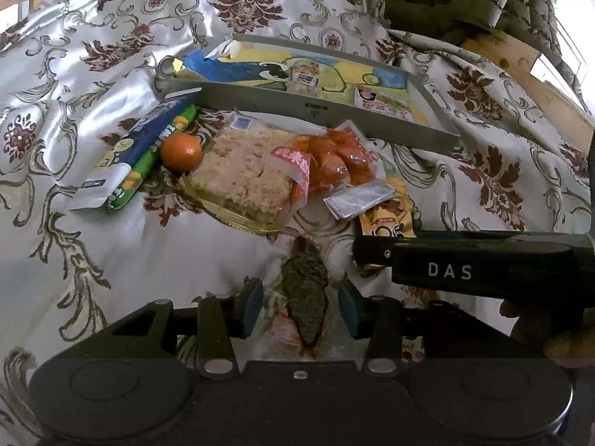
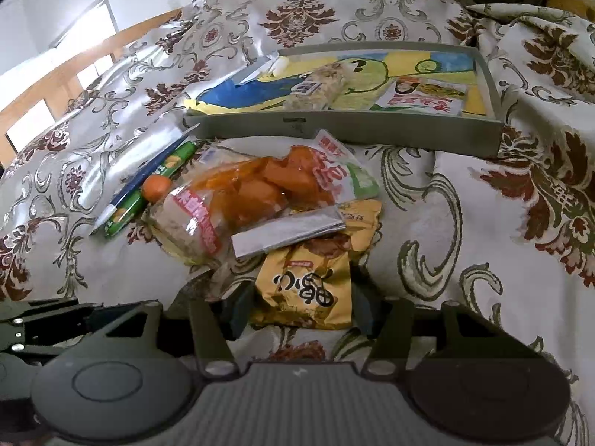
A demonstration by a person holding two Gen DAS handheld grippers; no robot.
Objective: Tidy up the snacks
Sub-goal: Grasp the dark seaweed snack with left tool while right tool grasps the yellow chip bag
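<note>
I am holding the left gripper over a dark, scaly-textured snack in a clear wrapper. The snack is lying between the blue pads, but a gap is showing on each side, so the jaws are standing apart and not clamping. I am holding the right gripper around the near end of a yellow foil snack packet with dark lettering. Its fingers are flanking the packet; whether the pads are pressing on it I cannot tell.

Beyond the grippers, the pile is lying on the patterned satin cloth:
- a flat silver sachet, resting across the yellow packet;
- a clear bag of orange pieces;
- a clear-wrapped puffed rice block;
- a small orange fruit;
- a green stick pack and a blue-and-white pouch, side by side.

Behind the pile, the grey rectangular tray with a cartoon-printed floor is holding a rice bar and a red-and-white packet.

Judged progress: early. Two items are sitting in the tray; the remainder are waiting on the cloth.
</note>
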